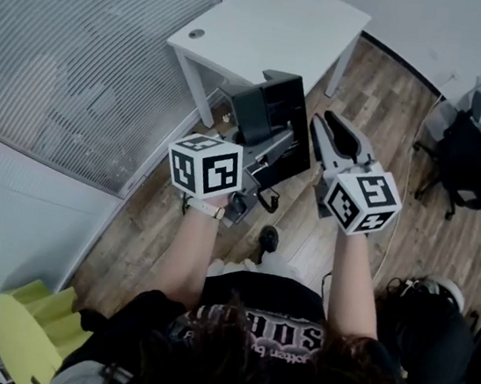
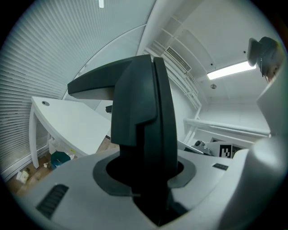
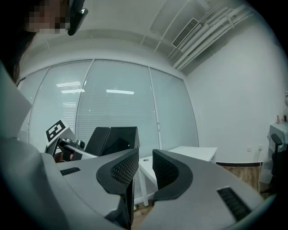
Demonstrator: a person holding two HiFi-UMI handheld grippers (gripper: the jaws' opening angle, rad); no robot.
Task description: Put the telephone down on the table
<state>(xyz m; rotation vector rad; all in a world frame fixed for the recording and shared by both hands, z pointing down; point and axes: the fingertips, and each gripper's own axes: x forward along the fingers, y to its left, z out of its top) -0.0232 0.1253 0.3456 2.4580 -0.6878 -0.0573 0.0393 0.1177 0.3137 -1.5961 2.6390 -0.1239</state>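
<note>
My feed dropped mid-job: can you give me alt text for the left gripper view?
The left claw is shut on a black telephone, which fills the middle of the frame. A white table stands behind it at left, in front of window blinds.

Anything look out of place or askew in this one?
Nothing spilled or broken. The odd bit: the telephone is in mid-air, short of the white table, tipped up on edge and clamped only by the left claw. The right claw is slightly open with nothing in it.
</note>
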